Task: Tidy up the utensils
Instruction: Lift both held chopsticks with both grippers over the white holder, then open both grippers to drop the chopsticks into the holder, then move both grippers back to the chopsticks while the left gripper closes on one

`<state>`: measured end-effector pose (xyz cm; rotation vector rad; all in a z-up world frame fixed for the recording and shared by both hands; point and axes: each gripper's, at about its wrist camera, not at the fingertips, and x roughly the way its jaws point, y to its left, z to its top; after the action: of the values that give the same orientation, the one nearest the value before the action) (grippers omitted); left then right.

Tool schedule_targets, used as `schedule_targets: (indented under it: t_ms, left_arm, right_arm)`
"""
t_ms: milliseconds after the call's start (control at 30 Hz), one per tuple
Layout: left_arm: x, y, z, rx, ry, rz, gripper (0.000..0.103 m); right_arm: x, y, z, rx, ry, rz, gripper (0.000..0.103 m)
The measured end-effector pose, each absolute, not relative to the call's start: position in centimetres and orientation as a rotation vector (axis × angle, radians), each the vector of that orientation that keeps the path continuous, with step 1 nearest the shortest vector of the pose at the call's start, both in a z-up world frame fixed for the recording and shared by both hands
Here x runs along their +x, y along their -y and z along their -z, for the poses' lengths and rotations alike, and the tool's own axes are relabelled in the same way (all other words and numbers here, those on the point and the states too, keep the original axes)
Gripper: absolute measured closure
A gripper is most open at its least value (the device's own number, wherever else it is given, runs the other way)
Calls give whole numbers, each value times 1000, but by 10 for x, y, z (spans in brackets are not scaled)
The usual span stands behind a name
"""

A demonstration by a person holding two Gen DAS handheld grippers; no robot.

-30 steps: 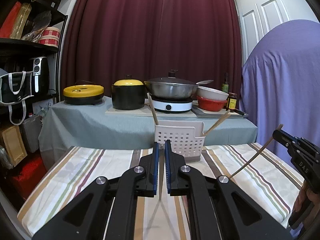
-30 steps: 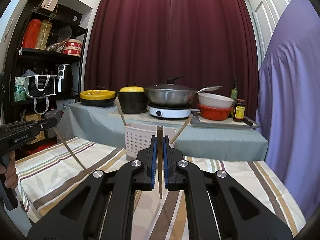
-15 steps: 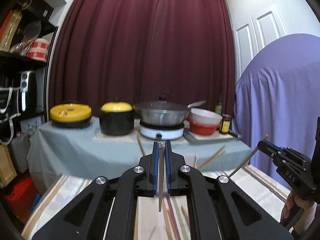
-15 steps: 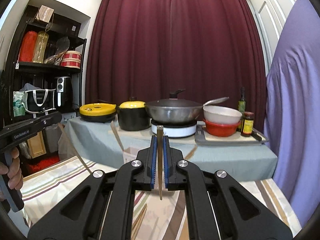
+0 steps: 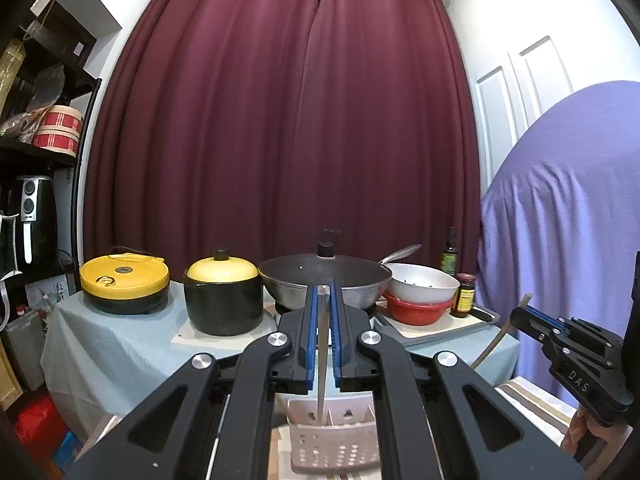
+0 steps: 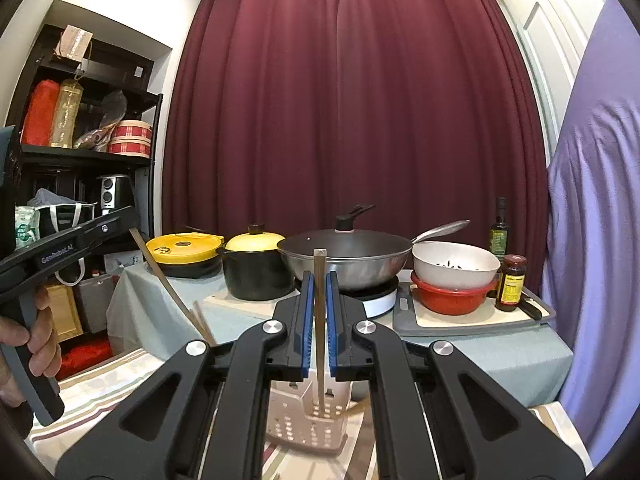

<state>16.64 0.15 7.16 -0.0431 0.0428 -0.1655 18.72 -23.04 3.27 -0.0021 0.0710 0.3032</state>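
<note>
My left gripper (image 5: 323,300) is shut on a wooden chopstick (image 5: 321,356) held upright, its lower end inside the white perforated utensil basket (image 5: 332,444) directly below. My right gripper (image 6: 319,284) is shut on another chopstick (image 6: 319,328), upright, with its lower end in the same basket (image 6: 308,424). Each gripper shows in the other's view: the right one (image 5: 520,314) at the right, the left one (image 6: 132,220) at the left, each with its chopstick. More chopsticks (image 6: 200,324) lean in the basket.
The basket stands on a striped tablecloth (image 6: 92,396). Behind it is a grey-covered table with a yellow-lidded cooker (image 5: 124,284), a black pot (image 5: 224,300), a lidded wok (image 5: 324,280), stacked bowls (image 5: 420,296) and bottles. A shelf (image 6: 80,152) stands left, a purple-draped shape (image 5: 560,220) right.
Both grippers rose and moved forward over the basket, which has dropped to the bottom of both views. The chopsticks' lower ends now sit inside the basket. Both stayed shut.
</note>
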Motion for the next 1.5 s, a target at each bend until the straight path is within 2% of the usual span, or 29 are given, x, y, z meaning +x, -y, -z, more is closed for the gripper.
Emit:
schedule_targets:
  t_ms: [467,900,1000,1133,1500]
  left_arm:
    - [221,3,-34,-27,-161,157,96]
    - [247,5,-2,-39,-283,166,96]
    - [241,5,-3,-33,-279,166,89]
    - [226,4,-7,-27,-256,165,79]
    - [157,-1,29,-27,-315,140,68]
  right_arm:
    - [252,212,13,-3,-202,-304,97]
    - [263,198,41,-26,-271,-295,94]
    - [256,198,38,-29,-260,-283,79]
    - [241,200,34,-29,-242,-266,79]
    - [159,211,61,-36,-282,-241,78]
